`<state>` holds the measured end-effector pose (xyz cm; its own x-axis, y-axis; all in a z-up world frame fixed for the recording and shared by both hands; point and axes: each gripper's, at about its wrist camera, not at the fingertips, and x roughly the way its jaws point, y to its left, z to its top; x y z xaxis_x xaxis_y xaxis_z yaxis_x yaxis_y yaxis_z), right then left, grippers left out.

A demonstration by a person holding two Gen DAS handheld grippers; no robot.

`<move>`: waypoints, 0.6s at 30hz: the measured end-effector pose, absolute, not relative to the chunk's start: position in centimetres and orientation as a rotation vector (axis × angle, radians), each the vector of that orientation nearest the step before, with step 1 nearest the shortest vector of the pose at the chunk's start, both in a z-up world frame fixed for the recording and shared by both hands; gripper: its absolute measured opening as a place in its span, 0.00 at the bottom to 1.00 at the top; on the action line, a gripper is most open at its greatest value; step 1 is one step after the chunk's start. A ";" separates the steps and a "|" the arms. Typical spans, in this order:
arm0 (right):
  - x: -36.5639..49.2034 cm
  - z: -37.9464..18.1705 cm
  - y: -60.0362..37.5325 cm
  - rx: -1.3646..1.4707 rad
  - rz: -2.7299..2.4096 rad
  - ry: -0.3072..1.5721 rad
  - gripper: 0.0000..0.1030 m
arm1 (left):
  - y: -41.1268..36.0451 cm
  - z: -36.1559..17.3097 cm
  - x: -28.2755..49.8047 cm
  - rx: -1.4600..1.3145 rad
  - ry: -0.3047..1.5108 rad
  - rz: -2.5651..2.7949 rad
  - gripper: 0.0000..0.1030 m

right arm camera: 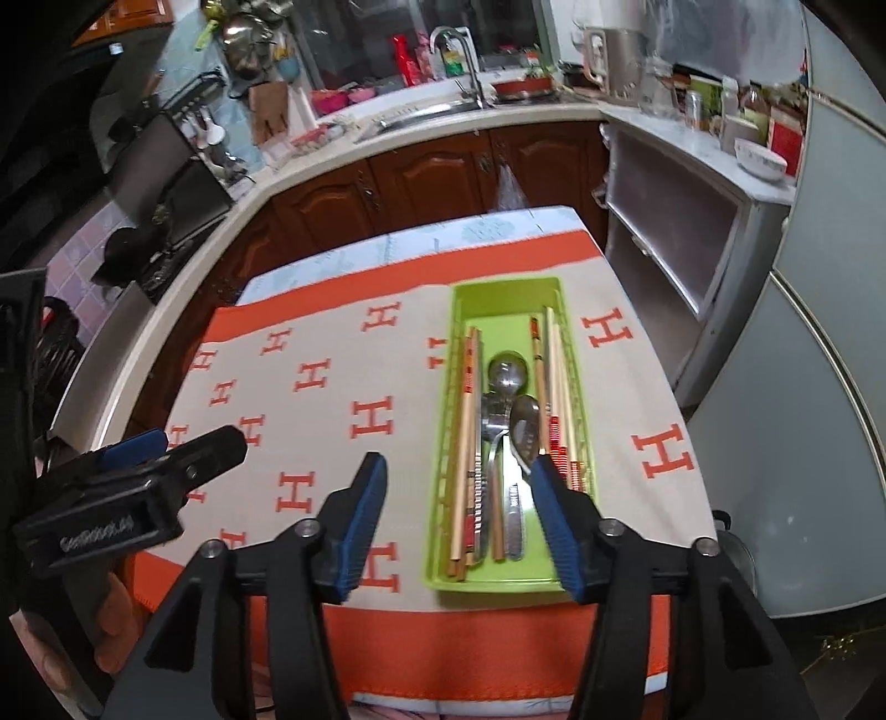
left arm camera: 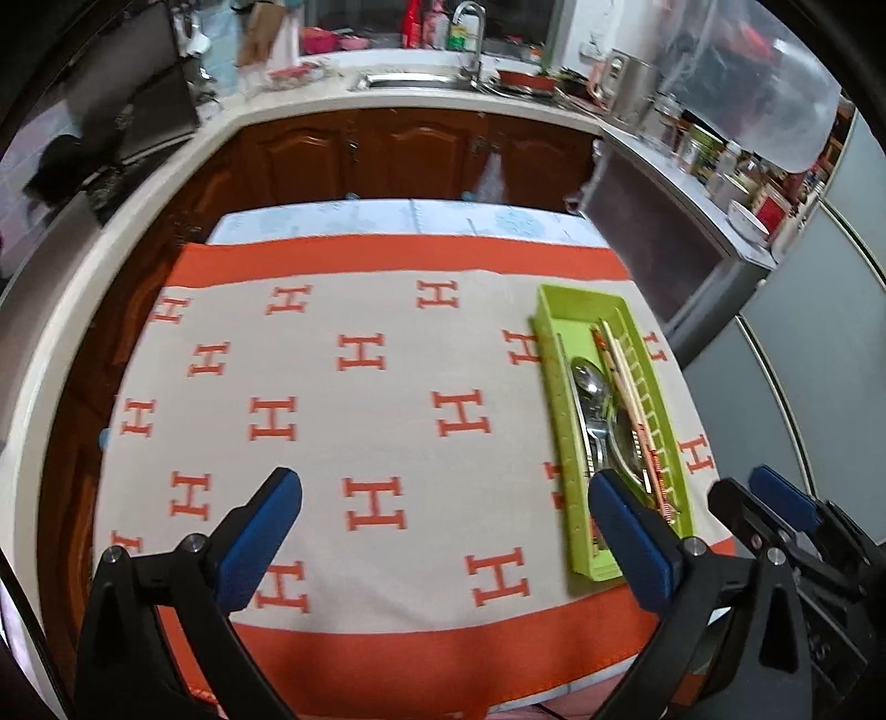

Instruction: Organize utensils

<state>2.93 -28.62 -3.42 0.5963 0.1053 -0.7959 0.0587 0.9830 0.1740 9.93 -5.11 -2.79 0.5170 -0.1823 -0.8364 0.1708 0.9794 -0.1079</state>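
Observation:
A green tray (right arm camera: 498, 292) lies lengthwise on the right part of the H-patterned cloth (right arm camera: 332, 399). In it are metal spoons (right arm camera: 506, 376), chopsticks along the left wall (right arm camera: 468, 387) and more chopsticks on the right (right arm camera: 554, 360). My right gripper (right arm camera: 458, 479) hangs open above the tray's near end with nothing between its pads. My left gripper (left arm camera: 446, 495) stands wide open over bare cloth (left arm camera: 387, 321), left of the tray (left arm camera: 554, 310), and holds nothing. The spoons (left arm camera: 590, 382) and chopsticks (left arm camera: 626, 382) also show there. Each gripper appears in the other's view: right gripper (left arm camera: 753, 490), left gripper (right arm camera: 183, 446).
Behind the table run wooden cabinets (left arm camera: 410, 149) under a counter with a sink and tap (left arm camera: 470, 50). A grey shelf unit with jars and a bowl (right arm camera: 758, 158) and a fridge (right arm camera: 803, 443) stand to the right. A hand (right arm camera: 111, 626) holds the left gripper.

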 end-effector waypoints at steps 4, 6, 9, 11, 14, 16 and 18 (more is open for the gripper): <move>1.2 -2.0 -26.9 0.179 0.048 0.899 0.61 | -4.1 -1.4 8.1 0.033 0.942 -0.166 0.99; 0.4 -1.2 -26.0 0.160 0.050 0.880 0.62 | -3.8 -0.7 7.2 0.066 0.906 -0.140 0.99; -0.6 -0.2 -25.3 0.155 0.052 0.850 0.64 | -3.3 0.1 6.2 0.076 0.863 -0.125 0.99; -1.1 0.5 -24.9 0.152 0.044 0.831 0.64 | -2.7 0.5 5.5 0.060 0.841 -0.127 0.99; -1.9 1.3 -23.9 0.135 0.052 0.814 0.65 | -2.2 0.9 5.0 0.057 0.817 -0.114 0.99; -2.3 1.7 -23.2 0.123 0.058 0.807 0.66 | -1.9 1.1 4.4 0.055 0.802 -0.113 0.99; -2.7 2.0 -22.4 0.110 0.073 0.803 0.66 | -1.8 1.1 4.0 0.060 0.790 -0.100 0.99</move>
